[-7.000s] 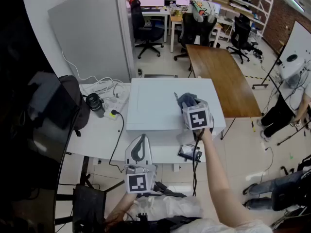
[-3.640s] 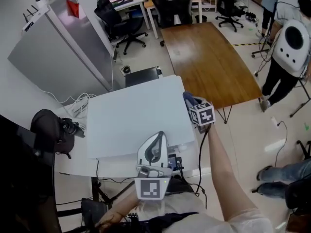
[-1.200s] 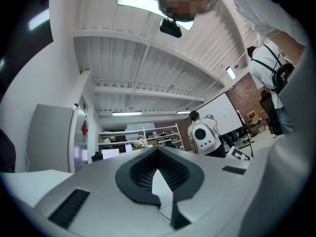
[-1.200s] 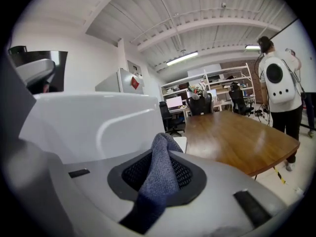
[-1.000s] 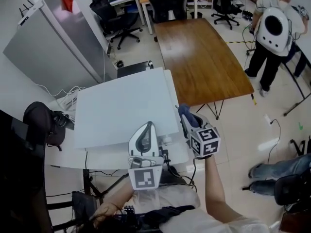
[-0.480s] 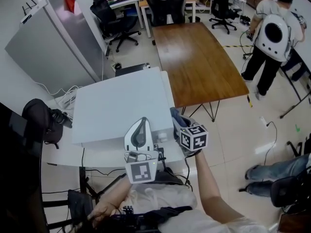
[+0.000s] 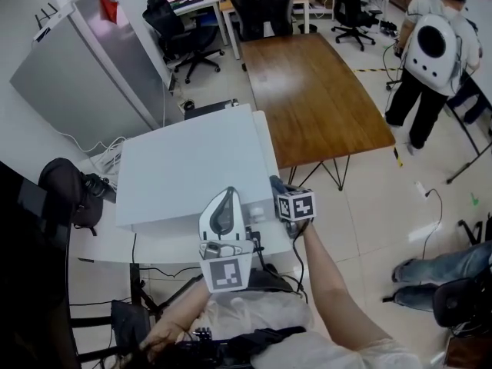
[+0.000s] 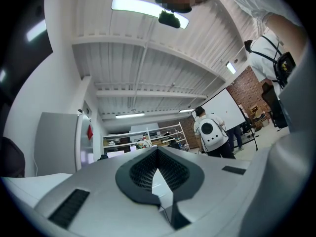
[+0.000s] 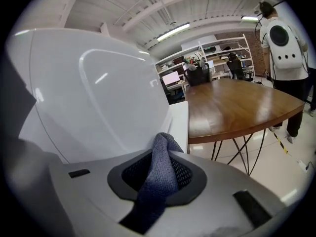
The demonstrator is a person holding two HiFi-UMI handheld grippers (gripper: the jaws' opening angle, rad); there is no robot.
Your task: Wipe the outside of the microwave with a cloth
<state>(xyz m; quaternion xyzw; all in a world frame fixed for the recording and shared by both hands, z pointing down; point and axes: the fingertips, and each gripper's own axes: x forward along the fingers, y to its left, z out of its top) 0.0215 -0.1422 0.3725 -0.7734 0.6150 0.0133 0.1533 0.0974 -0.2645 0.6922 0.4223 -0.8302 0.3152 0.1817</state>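
Right gripper [image 9: 159,174]: jaws pinching a blue-grey cloth [image 9: 160,169], with a fold poking out past the tips. The cloth sits just beside the right side wall of the white microwave [image 9: 94,98]; contact cannot be made out. Left gripper [image 8: 158,174]: tips pressed together, nothing between them, aimed slightly upward.

The head view gives only the microwave's top, with the cloth at its near right corner. The right gripper view alone shows the side wall.

Beyond: wooden table [image 7: 323,91], person with backpack [image 7: 430,60].
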